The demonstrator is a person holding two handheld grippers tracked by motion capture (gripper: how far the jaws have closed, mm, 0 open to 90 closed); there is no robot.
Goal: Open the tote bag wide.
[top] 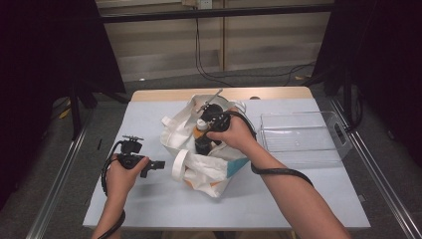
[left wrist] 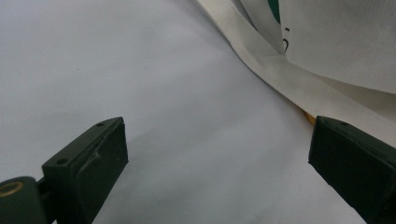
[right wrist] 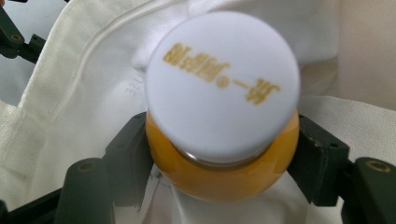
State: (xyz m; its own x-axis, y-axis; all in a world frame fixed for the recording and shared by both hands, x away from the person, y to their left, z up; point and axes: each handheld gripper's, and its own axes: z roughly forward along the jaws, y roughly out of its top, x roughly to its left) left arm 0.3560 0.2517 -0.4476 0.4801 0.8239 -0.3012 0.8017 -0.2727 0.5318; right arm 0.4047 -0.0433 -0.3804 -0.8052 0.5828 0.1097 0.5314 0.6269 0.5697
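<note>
Now your right gripper (right wrist: 219, 163) clamps orange bottle (right wrist: 219, 172) inside white bag (top: 209, 169); left gripper (left wrist: 219, 158) open over bench (left wrist: 140, 70).

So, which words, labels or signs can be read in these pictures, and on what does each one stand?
White cap of the orange bottle in the right claw: gold characters, seen upside down and blurred; I cannot quote them.
White cloth bag, by its seam: small grey marks, too faint to read.
Bag fabric in the left gripper view: one small dark mark, cut off, not readable.
High view: no readable text.
</note>
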